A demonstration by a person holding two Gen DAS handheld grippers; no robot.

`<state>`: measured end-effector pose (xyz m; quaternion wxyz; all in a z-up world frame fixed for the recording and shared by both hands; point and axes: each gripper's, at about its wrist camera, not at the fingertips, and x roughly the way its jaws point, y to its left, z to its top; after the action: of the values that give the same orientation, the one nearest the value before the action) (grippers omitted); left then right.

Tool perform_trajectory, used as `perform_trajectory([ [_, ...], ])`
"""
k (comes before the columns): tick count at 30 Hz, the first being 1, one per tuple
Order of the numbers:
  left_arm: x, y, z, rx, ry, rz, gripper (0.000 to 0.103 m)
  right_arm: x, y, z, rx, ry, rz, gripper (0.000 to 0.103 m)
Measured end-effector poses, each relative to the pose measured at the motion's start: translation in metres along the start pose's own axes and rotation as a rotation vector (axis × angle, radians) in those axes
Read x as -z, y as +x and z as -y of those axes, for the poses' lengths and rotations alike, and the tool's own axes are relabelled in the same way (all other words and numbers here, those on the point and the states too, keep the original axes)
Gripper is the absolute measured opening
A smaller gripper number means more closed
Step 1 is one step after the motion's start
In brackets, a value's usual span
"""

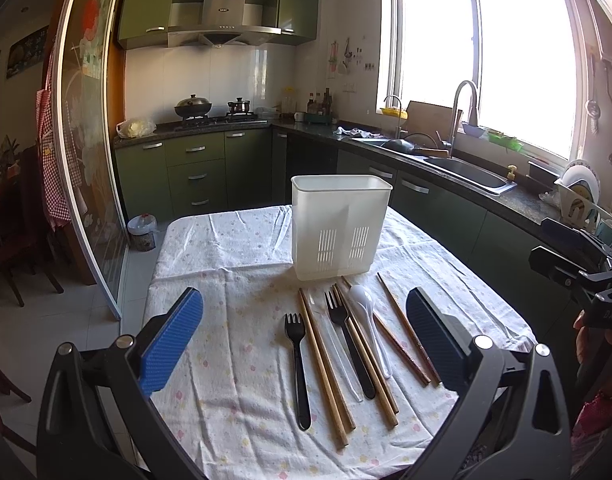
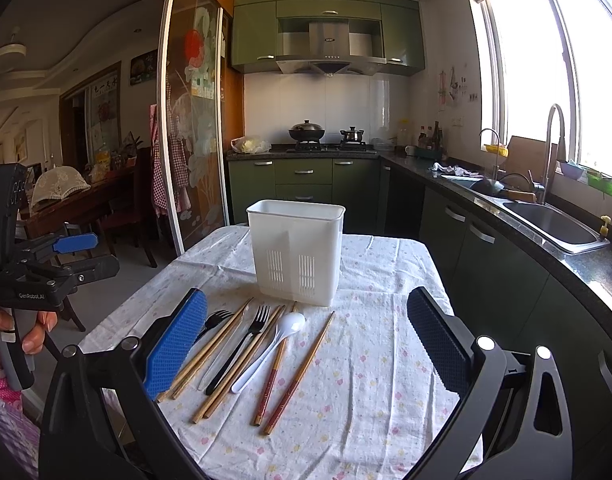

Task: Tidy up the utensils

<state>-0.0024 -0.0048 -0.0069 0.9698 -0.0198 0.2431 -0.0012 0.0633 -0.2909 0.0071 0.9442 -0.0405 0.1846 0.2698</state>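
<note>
A white slotted utensil holder (image 1: 340, 226) (image 2: 297, 250) stands empty on the cloth-covered table (image 1: 226, 360) (image 2: 386, 360). In front of it lie two black forks (image 1: 297, 364) (image 1: 348, 344), a white spoon (image 1: 366, 312) (image 2: 278, 340), a clear utensil (image 1: 338, 356) and several wooden chopsticks (image 1: 324, 368) (image 2: 302, 372). My left gripper (image 1: 306, 320) is open above the utensils, holding nothing. My right gripper (image 2: 306, 320) is open above the chopsticks and empty. Each gripper shows at the edge of the other's view (image 1: 578, 268) (image 2: 62, 256).
The table stands in a kitchen. Green cabinets and a counter with a sink (image 2: 554, 224) run along the right. A stove with pots (image 2: 306, 132) is at the back. A sliding glass door (image 2: 194, 120) and dining chairs are on the left.
</note>
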Motion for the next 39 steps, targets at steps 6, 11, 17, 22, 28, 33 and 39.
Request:
perform_trajectory([
  [6,0.0002,0.0008,-0.0004,0.0,0.0,-0.001,0.097,0.0002,0.0001,0.0002,0.0,0.001,-0.001,0.099],
  [11,0.0009,0.0013,-0.001,0.0,-0.001,-0.002,0.097,0.0008,0.001,-0.0002,-0.001,0.002,-0.003,0.099],
  [17,0.0019,0.0023,-0.0019,0.0,-0.003,-0.004,0.097,0.0017,0.002,0.0,-0.001,0.004,-0.004,0.099],
  [22,0.0014,0.0022,-0.0014,-0.001,-0.003,-0.004,0.097,0.0022,0.0028,-0.0001,-0.002,0.004,-0.005,0.099],
  [28,0.0032,0.0029,-0.0018,-0.001,-0.003,-0.006,0.097,0.0022,0.0035,0.0003,-0.002,0.004,-0.005,0.099],
  [33,0.003,0.003,-0.0019,-0.001,-0.004,-0.007,0.097,0.0021,0.004,0.001,-0.003,0.004,-0.006,0.099],
  [39,0.0043,0.0037,-0.0017,-0.001,-0.003,-0.008,0.097,0.0048,0.0063,0.0001,-0.002,0.004,-0.007,0.099],
])
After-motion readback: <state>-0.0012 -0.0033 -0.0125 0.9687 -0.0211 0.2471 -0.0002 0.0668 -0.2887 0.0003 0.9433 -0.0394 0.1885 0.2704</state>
